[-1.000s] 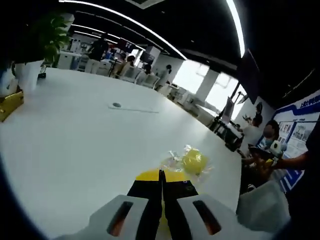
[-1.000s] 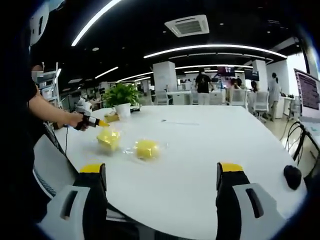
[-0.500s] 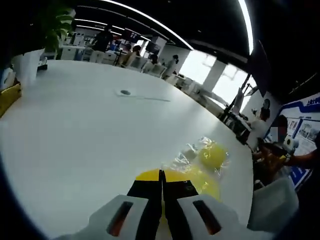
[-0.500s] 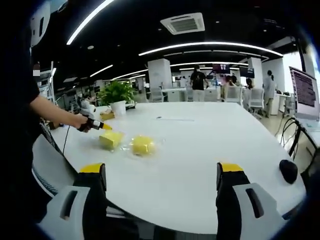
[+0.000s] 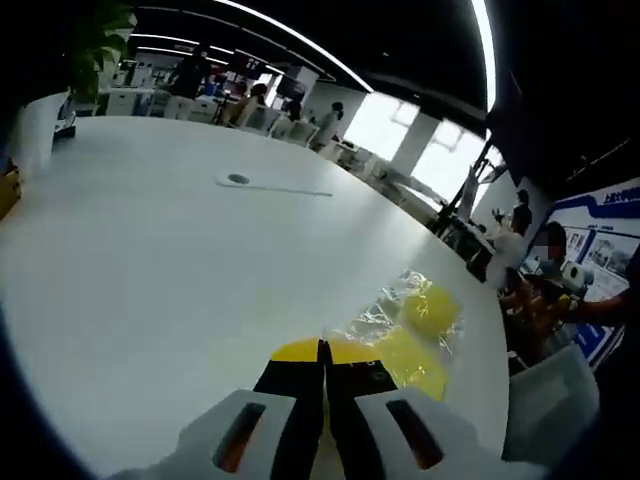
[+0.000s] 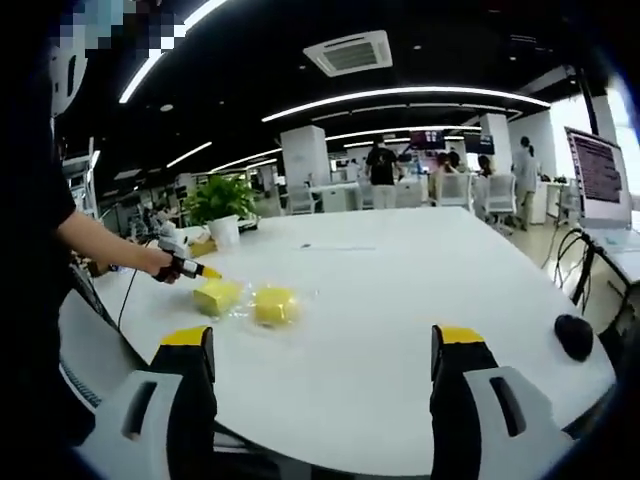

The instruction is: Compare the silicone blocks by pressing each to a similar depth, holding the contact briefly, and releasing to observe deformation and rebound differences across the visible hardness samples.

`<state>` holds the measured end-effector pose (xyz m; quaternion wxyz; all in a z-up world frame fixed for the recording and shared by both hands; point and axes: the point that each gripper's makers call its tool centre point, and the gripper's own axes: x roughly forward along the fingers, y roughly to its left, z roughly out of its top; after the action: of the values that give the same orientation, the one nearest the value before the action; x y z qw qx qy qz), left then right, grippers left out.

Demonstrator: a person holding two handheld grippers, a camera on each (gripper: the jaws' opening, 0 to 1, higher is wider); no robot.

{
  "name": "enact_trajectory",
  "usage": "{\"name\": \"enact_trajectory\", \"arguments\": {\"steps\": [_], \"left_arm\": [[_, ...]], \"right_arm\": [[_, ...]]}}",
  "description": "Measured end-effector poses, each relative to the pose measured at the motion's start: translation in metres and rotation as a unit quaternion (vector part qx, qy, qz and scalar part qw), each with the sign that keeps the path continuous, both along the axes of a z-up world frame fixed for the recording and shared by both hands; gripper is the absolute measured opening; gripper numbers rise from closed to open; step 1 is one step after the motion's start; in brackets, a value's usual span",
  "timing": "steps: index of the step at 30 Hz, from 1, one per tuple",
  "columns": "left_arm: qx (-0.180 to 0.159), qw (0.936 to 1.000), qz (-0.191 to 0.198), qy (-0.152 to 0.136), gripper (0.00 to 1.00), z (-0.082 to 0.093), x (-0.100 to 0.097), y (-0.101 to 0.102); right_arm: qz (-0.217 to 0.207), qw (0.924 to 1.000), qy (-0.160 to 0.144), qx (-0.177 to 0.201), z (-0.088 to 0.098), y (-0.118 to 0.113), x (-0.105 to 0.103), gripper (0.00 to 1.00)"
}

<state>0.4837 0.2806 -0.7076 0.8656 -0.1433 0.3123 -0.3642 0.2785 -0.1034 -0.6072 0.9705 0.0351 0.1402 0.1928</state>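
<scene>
A big white round table (image 6: 400, 300) holds two soft yellow silicone blocks, each in a clear crinkly plastic wrap. In the right gripper view, the squarer yellow block (image 6: 217, 295) lies close beside the rounder yellow block (image 6: 273, 305), near the left edge of the table. The person's left hand (image 6: 160, 262) holds the left gripper (image 6: 203, 271), and its yellow tip sits right at the top of the squarer block; whether it touches cannot be told. In the left gripper view, the left gripper (image 5: 323, 352) has its two black jaws with yellow tips pressed tight together, with nothing between them. The squarer block (image 5: 408, 360) lies just beside those tips, and the rounder block (image 5: 430, 308) is a little farther off. The right gripper (image 6: 324, 342) is held up near the table's edge, well apart from the blocks, with its two jaws spread wide and nothing between them. A green plant in a white pot (image 6: 221, 205) stands at the far side of the table. A black computer mouse (image 6: 573, 336) rests on the table's right side.
</scene>
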Motion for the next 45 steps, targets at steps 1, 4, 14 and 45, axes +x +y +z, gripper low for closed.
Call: {"name": "enact_trajectory", "arguments": {"steps": [1,4,14,45], "left_arm": [[-0.004,0.9999,0.01,0.009,0.0,-0.002,0.001,0.001],[0.002,0.9999,0.013,0.01,0.0,-0.005,0.002,0.004],[-0.006,0.9993,0.03,0.021,0.03,-0.001,0.001,0.012],[0.022,0.9911,0.085,-0.101,0.59,0.075,-0.036,0.048]], "right_arm": [[-0.001,1.0,-0.003,-0.006,0.0,-0.001,0.0,0.82],[-0.003,1.0,-0.007,-0.006,0.002,-0.001,-0.002,0.82],[-0.004,1.0,-0.005,-0.005,0.001,-0.002,-0.003,0.8],[0.038,0.9969,0.029,-0.063,-0.016,0.022,-0.016,0.78]]}}
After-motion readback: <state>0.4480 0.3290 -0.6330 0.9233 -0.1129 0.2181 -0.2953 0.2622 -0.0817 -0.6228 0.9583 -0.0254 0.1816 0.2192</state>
